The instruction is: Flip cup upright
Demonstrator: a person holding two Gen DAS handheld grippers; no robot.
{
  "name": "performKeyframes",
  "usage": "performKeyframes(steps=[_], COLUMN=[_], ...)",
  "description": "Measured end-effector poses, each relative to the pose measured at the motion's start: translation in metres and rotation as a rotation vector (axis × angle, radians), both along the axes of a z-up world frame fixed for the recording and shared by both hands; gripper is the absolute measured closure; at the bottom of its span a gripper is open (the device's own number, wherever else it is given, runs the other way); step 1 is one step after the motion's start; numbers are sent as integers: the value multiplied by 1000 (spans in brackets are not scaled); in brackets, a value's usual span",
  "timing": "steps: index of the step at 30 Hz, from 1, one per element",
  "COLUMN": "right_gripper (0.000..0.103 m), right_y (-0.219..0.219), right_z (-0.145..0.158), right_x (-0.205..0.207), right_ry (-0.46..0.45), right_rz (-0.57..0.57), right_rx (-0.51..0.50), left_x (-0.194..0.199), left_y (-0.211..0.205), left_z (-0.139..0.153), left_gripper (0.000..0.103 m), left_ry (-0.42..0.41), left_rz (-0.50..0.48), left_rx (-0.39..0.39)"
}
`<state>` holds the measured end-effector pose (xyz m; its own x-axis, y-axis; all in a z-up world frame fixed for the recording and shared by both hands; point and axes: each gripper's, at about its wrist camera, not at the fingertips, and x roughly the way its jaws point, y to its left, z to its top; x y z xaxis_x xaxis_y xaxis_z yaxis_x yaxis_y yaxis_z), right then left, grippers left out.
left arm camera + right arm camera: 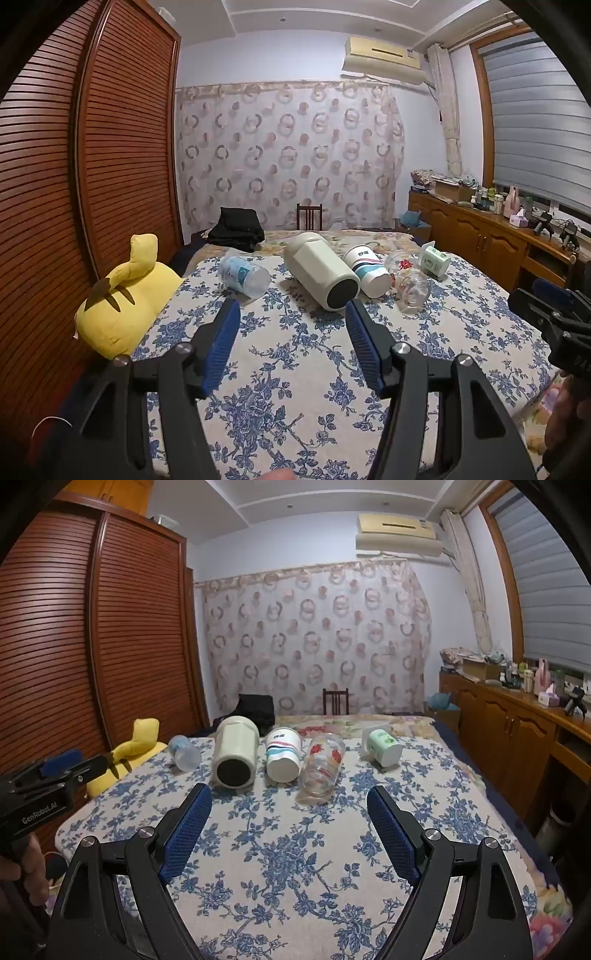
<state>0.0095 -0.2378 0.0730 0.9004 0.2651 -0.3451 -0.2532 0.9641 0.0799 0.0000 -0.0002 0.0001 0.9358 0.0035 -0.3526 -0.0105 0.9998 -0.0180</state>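
Both your left tool and right tool hang spread wide and empty over the bed, where five cups lie toppled in a row, the cream tumbler beside the striped cup.

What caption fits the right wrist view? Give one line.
Open right gripper hovers over floral bedspread facing five cups lying sideways, glass cup nearest.
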Motion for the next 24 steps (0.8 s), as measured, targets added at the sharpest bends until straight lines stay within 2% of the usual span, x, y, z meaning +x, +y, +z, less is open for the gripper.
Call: performKeyframes(steps=[24], right_gripper=[15], right_y=[1], right_z=[0], right_x=[-1], right_ry=[1], right_rz=[0], right_rx=[-2], left_x=[0], left_y=[0], left_z=[0], left_gripper=[44], left_ry=[-4], left_rz=[1], left_rx=[5])
